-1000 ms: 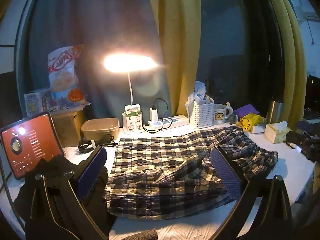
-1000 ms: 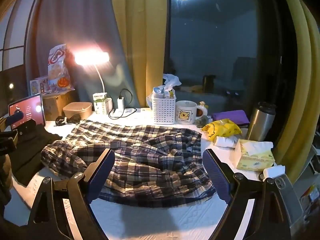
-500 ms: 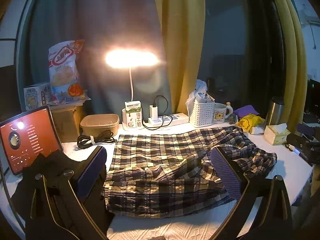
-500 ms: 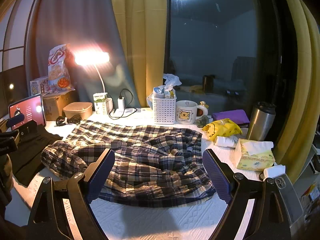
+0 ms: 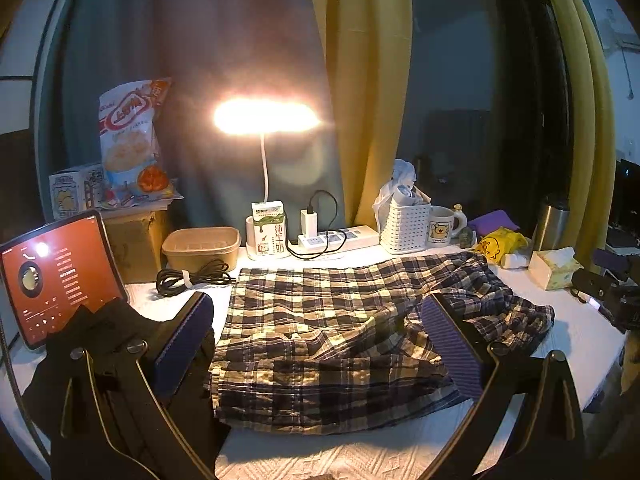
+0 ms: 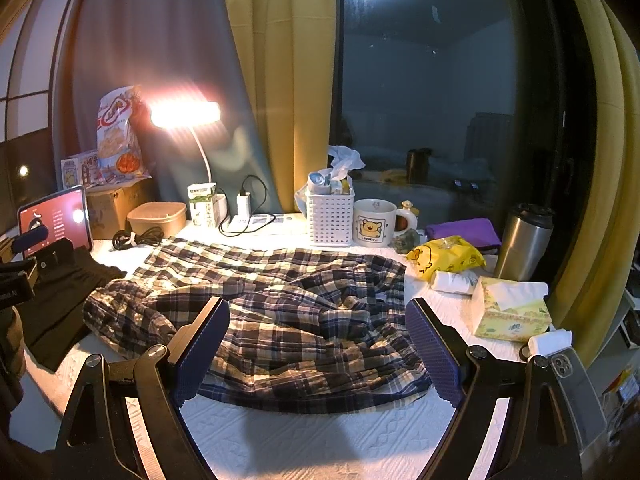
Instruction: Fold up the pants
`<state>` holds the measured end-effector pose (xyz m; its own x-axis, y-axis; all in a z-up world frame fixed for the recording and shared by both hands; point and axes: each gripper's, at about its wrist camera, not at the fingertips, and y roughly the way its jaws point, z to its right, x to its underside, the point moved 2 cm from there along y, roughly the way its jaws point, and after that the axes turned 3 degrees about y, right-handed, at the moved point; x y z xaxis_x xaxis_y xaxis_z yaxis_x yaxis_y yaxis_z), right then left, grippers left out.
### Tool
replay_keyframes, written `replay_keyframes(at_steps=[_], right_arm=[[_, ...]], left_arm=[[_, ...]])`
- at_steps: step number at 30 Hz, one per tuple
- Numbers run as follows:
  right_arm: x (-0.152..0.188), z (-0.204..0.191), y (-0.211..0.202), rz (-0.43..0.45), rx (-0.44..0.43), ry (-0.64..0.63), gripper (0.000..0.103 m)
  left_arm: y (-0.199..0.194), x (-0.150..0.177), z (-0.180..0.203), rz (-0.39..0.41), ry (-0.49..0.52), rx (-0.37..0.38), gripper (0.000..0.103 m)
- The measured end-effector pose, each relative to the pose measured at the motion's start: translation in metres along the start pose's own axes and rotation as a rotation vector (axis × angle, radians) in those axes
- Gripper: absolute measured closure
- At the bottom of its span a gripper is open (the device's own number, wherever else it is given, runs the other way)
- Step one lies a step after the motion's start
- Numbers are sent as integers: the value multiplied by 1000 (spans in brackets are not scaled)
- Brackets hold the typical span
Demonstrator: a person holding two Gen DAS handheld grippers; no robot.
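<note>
Most of the white quilted table cover [image 6: 304, 436] is taken up by the navy-and-cream plaid cotton pants [image 6: 280, 312], which lie spread but rumpled across its middle, one end bunched toward the black folded garment [image 6: 60, 304] and the red-screened tablet [image 5: 56, 276] at the left, the other end near the yellow-green tissue box [image 6: 508, 308] at the right. Thin woven cloth of this kind looks light, soft and limp; it will likely sag and slide from any single pinch, so the sensible holds seem to be the firmer hemmed edges and corners, one in each tool, drawn taut before doubling over. Clutter along the far side, a white slotted plastic basket [image 6: 330, 220] and a bear-printed ceramic mug [image 6: 374, 224], sits just beyond the fabric and could be dragged if the cloth is swept back. Smallest in play are the tools: the left gripper [image 5: 316, 344] hovers above the pants with jaws spread wide and empty, and the right gripper [image 6: 318, 352] likewise hangs wide apart, holding nothing
</note>
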<state>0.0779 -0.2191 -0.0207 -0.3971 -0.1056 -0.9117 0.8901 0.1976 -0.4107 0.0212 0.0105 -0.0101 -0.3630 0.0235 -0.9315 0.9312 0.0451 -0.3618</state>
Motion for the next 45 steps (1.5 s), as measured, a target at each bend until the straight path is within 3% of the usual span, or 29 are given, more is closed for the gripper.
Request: replay_keyframes(at_steps=[45], right_arm=[[9,0,4,-16,-2,2,12]], left_arm=[[0,5,-5,-22,-7,12,1]])
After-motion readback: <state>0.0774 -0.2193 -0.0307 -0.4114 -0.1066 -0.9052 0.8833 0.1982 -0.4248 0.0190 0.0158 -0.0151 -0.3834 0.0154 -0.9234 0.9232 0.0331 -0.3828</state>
